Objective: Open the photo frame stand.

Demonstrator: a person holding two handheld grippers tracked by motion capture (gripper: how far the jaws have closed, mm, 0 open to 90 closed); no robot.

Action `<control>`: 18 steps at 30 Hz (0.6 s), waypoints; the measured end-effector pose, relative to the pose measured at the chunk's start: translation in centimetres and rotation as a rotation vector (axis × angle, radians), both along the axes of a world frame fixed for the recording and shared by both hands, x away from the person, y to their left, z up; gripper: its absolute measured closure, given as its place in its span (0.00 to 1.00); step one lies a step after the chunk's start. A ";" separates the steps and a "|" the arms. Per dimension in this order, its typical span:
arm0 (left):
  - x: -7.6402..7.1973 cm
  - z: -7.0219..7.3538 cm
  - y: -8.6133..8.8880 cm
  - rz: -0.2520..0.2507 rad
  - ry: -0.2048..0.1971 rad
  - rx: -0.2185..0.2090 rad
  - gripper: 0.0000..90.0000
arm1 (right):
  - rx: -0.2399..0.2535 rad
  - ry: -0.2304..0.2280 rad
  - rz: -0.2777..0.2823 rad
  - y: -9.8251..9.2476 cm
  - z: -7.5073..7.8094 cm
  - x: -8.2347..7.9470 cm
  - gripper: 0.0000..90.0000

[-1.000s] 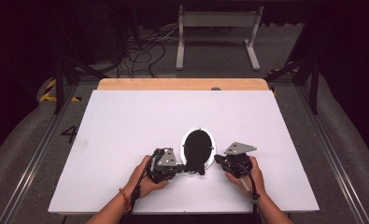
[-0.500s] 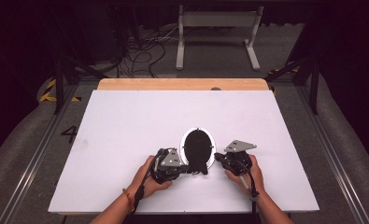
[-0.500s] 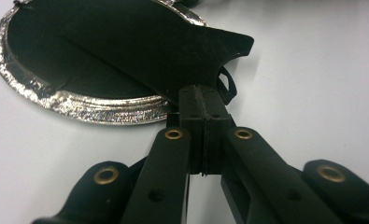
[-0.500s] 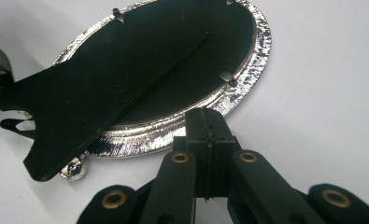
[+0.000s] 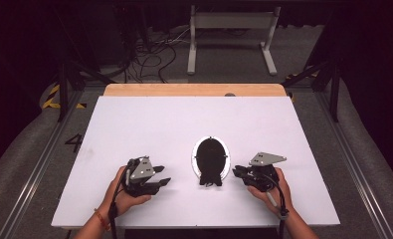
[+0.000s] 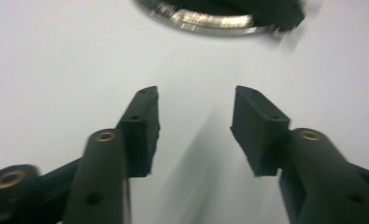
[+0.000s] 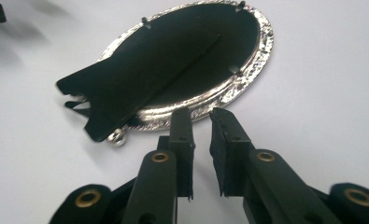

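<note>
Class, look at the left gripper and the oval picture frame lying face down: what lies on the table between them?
Nothing: between the left gripper and the oval picture frame, the high view shows bare white table.

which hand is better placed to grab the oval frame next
Right, probably. The right tool has its tips at the oval frame's silver rim, a small gap between them. The left tool has just been opening, nothing between its tips, farther from the frame.

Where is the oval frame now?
In the high view the oval frame lies face down on the white table, near the front edge, between the left gripper and the right gripper, closer to the right one, touching neither.
</note>
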State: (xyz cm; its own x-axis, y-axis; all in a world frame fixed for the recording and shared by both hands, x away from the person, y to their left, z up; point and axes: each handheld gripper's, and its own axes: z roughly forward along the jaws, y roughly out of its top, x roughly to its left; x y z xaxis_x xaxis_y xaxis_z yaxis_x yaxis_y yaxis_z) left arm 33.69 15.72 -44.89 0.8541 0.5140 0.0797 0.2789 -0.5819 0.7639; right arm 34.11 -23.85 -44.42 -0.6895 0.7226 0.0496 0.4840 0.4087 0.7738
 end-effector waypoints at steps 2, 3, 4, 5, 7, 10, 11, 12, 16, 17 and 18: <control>-0.3 -0.1 0.5 0.026 -0.012 0.012 0.40 | 0.008 0.003 0.003 -0.2 0.1 -0.2 0.87; -0.5 -0.1 0.8 0.038 -0.010 0.011 0.36 | 0.023 0.017 0.015 -0.4 0.2 -0.6 0.83; -0.7 -0.2 1.3 0.054 0.011 -0.013 0.36 | 0.023 0.017 0.015 -0.4 0.2 -0.6 0.83; -0.8 -0.4 1.8 0.082 0.031 -0.044 0.31 | 0.031 0.026 0.022 -0.5 0.3 -0.7 0.81; -0.9 -0.8 2.5 0.129 0.051 -0.069 0.23 | 0.051 0.033 0.050 -0.4 0.5 -1.2 0.79; -0.6 -0.9 2.7 0.154 0.058 -0.079 0.21 | 0.045 0.048 0.074 -0.2 0.4 -1.3 0.76; -0.4 -1.0 2.7 0.160 0.068 -0.093 0.21 | 0.038 0.057 0.087 0.0 0.4 -1.4 0.74; -0.4 -1.1 2.6 0.172 0.083 -0.097 0.20 | 0.035 0.073 0.119 0.5 0.2 -1.6 0.74; -0.7 -1.4 1.6 0.136 0.061 -0.040 0.20 | 0.026 0.087 0.160 1.2 0.1 -1.9 0.74; -0.7 -1.5 1.4 0.128 0.057 -0.033 0.20 | 0.019 0.082 0.168 1.4 0.1 -1.9 0.73; -0.7 -1.5 1.4 0.128 0.057 -0.033 0.20 | 0.019 0.082 0.168 1.4 0.1 -1.9 0.73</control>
